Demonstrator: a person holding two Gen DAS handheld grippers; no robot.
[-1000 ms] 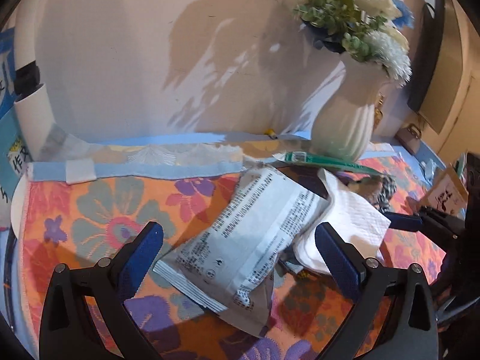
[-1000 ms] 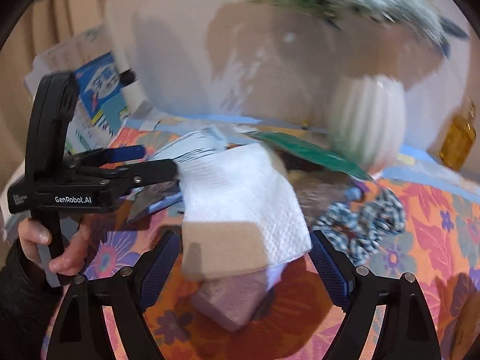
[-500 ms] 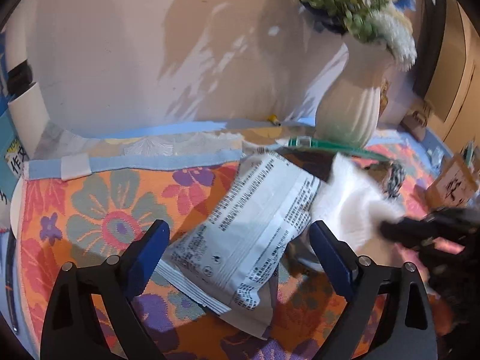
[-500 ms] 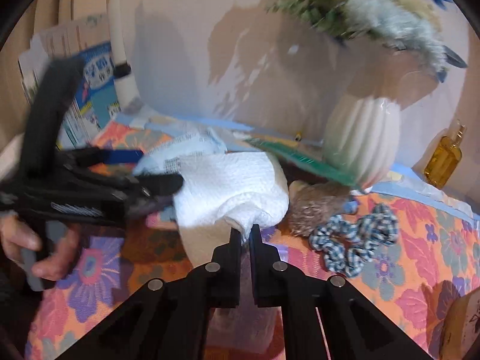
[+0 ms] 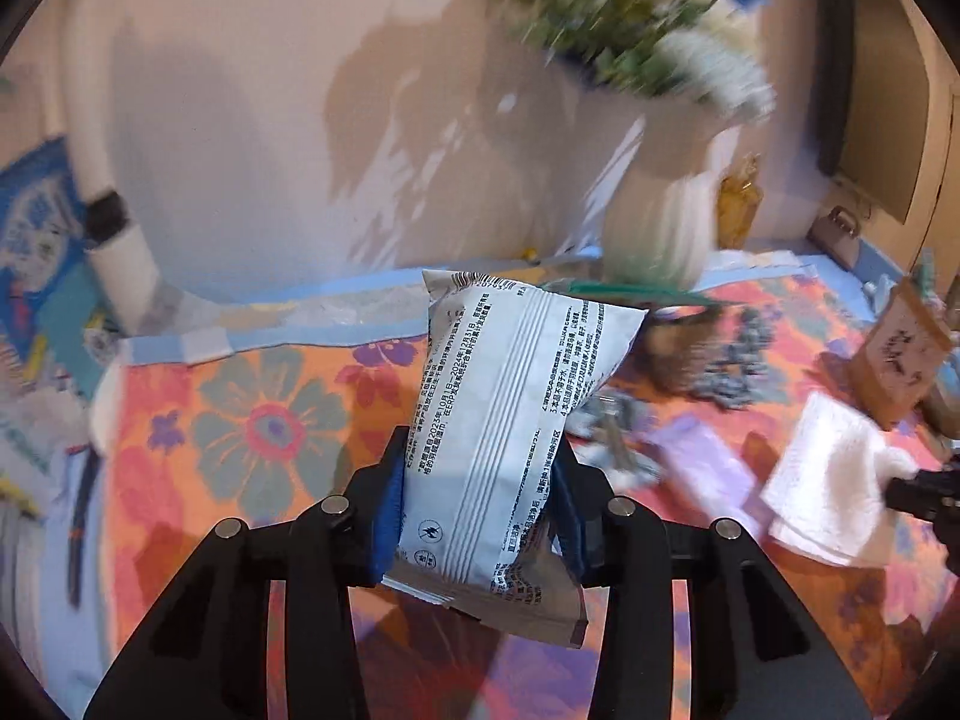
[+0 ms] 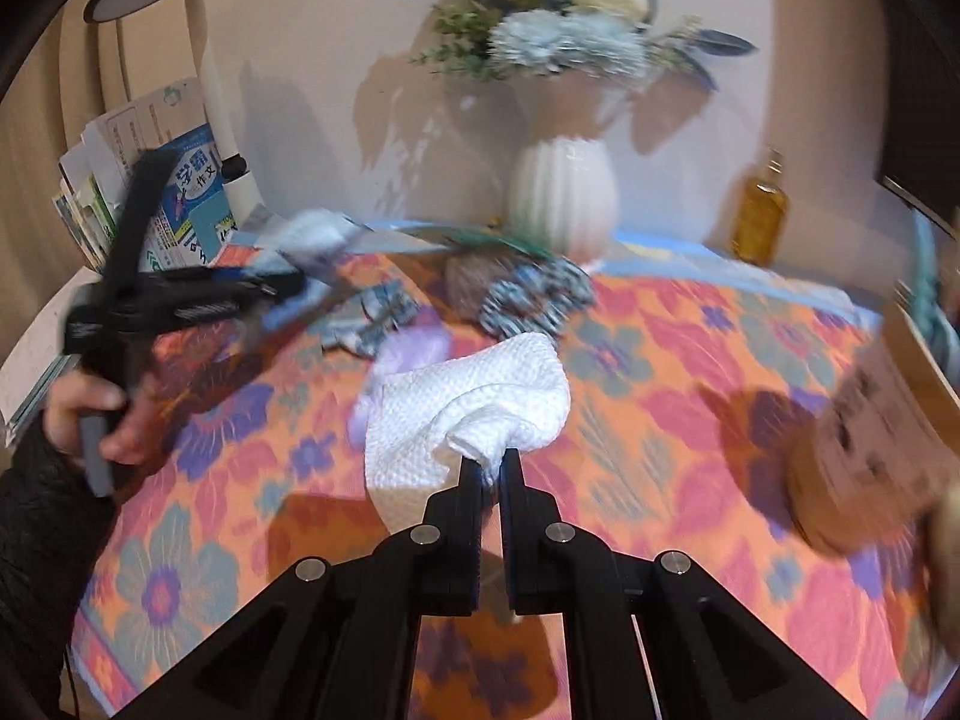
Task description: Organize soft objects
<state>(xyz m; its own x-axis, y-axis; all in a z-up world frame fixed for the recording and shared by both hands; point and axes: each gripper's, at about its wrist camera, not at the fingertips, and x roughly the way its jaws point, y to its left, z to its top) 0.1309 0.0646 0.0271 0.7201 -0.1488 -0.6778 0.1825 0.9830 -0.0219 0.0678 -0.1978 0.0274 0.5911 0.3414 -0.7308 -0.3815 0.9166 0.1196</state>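
- Left wrist view: the left gripper point(image 5: 477, 501) has just been closing and its blue pads now clamp the near end of the white wipes packet point(image 5: 510, 420), which stands up off the floral cloth point(image 5: 240, 420). At the right edge the white cloth point(image 5: 828, 492) hangs from the tip of the other gripper; a lilac pack point(image 5: 708, 468) and a checked scrunchie point(image 5: 738, 366) lie on the table between, with the white vase point(image 5: 660, 228) far behind
- Right wrist view: the right gripper point(image 6: 491, 468) has its jaws pinched together on a bunched corner of the white cloth point(image 6: 474, 402), the rest draped just above the table. To the far left a hand point(image 6: 96, 420) carries the left gripper with the packet, blurred
- Step in hand, as I judge it: both soft items are picked up and being pulled apart from the pile
- Next move calls for carrying each to its own clear spot, lowering until it rests on the table, then loosening the jaws; the drooping cloth could drag over the lilac pack
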